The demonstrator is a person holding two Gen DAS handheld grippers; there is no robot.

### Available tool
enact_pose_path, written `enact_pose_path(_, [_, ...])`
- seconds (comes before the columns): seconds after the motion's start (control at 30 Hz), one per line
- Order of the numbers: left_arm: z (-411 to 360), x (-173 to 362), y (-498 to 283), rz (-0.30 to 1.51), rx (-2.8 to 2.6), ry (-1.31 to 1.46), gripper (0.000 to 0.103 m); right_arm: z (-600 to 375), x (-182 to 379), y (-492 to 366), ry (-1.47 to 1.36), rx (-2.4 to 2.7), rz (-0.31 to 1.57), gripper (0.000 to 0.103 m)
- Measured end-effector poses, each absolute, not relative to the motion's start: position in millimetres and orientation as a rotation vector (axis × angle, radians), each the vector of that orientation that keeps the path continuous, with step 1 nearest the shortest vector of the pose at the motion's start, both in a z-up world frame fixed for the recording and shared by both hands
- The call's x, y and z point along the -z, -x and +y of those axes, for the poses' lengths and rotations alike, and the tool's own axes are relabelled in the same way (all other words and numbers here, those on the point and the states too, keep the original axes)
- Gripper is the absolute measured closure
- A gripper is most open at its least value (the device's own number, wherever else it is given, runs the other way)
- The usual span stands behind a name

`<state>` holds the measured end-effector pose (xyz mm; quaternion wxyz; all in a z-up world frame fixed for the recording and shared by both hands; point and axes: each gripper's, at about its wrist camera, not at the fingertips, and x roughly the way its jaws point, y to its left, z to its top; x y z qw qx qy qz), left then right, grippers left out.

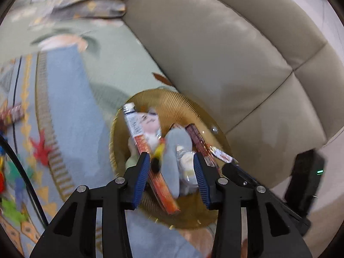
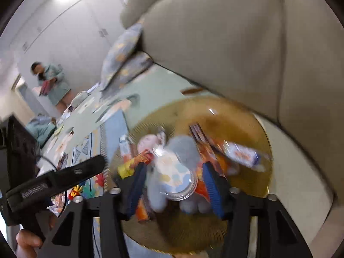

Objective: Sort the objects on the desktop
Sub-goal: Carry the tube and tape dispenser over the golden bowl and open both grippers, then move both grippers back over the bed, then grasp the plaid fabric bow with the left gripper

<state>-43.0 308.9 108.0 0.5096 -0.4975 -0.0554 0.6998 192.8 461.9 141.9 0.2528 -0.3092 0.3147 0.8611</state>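
Note:
A round amber glass tray (image 1: 189,111) sits on the patterned mat next to the sofa and holds several items: a long orange tube box (image 1: 148,148), a grey plush toy (image 1: 174,157), snack packets and a small round container. My left gripper (image 1: 172,165) is open just above the pile, empty. In the right wrist view my right gripper (image 2: 174,182) is open around a clear round lidded container (image 2: 178,180) lying on the grey plush (image 2: 185,148) over the tray (image 2: 253,133). The other gripper (image 2: 64,178) shows at the left.
A beige leather sofa (image 1: 225,53) rises right behind the tray. Patterned pillows (image 2: 122,58) lie at the mat's far end. Colourful small items (image 1: 13,172) are scattered on the mat to the left. A person (image 2: 51,81) stands in the background.

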Motion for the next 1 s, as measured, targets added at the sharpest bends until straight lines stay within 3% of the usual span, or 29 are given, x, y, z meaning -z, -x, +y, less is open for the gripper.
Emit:
enact_pose_path(0.2, [234.3, -127.4, 58.4, -0.07, -1.77, 1.182, 0.064, 421.1, -141.9, -220.6, 0.866, -2.39, 0.876, 0.044])
enact_pose_path(0.37, [123.5, -137.6, 100.5, -0.078, -1.965, 1.22, 0.064, 358.7, -143.4, -198.2, 0.995, -2.525, 0.802, 0.037])
enact_pose_path(0.43, [68.5, -139.2, 120.8, -0.127, -2.08, 1.243, 0.064, 325.3, -137.6, -176.8, 1.063, -2.576, 0.722, 0.033])
enact_pose_path(0.67, [-80.9, -115.5, 171.4, -0.405, -2.421, 1.354, 0.063, 249.4, -79.5, -100.2, 1.262, -2.634, 0.472, 0.033])
enact_pose_path(0.77, [-104.4, -99.9, 187.3, -0.422, -2.46, 1.443, 0.063, 234.4, -47.6, -70.2, 1.354, -2.587, 0.252, 0.033])
enact_pose_path(1.0, [-123.8, -64.9, 210.4, -0.59, -2.416, 1.584, 0.063, 228.8, -26.8, -75.0, 1.281, -2.616, 0.173, 0.027])
